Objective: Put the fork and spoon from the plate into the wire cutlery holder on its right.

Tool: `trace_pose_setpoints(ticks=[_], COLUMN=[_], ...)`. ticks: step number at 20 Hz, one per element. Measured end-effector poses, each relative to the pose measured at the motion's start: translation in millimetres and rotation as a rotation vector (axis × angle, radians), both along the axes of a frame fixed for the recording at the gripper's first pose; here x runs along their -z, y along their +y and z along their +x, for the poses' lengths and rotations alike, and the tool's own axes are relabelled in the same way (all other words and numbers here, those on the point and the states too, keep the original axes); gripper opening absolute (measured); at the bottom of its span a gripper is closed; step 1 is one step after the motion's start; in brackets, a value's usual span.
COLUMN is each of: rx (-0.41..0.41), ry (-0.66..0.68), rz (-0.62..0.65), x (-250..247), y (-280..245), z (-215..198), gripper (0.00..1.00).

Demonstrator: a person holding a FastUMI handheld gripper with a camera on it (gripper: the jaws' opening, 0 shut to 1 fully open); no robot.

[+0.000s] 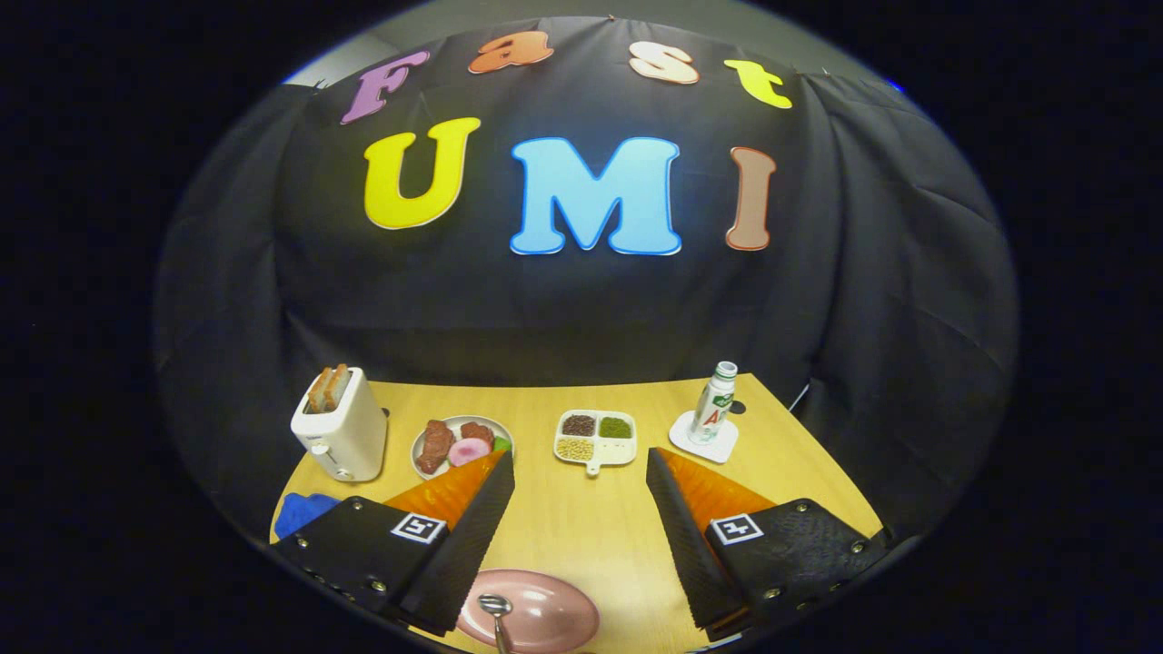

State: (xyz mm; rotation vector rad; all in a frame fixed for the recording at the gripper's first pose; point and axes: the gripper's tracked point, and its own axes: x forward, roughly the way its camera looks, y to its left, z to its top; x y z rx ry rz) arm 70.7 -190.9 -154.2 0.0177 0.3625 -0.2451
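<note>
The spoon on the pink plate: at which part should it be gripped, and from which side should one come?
Grip the spoon by its handle, just behind the bowl, coming down from above. It lies flat on the pink plate, bowl facing up, handle running toward the camera. The hand-held gripper is open, so it probably needs only turning across the thin handle.

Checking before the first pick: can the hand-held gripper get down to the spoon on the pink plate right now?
Probably yes. The hand-held gripper is open, and the spoon lies on the pink plate between its fingers, nothing covering it.
</note>
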Motion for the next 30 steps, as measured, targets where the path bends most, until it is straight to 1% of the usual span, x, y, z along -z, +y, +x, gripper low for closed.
trace_pose_setpoints(ticks=[6, 8, 11, 16, 23, 29, 30], rx=[-0.138, -0.171, -0.2, -0.195, -0.175, -0.132, -0.125], ry=[0.061, 0.095, 0.149, 0.288, 0.504, 0.679, 0.705], rz=[0.028, 0.034, 0.045, 0.059, 0.064, 0.084, 0.085], x=[28, 43, 65, 114, 191, 245, 253], y=[81, 101, 124, 136, 132, 123, 120], z=[-3, -8, -15, -37, -64, -85, -89], gripper=[0.9, 0.9, 0.91, 0.91, 0.91, 0.91, 0.89])
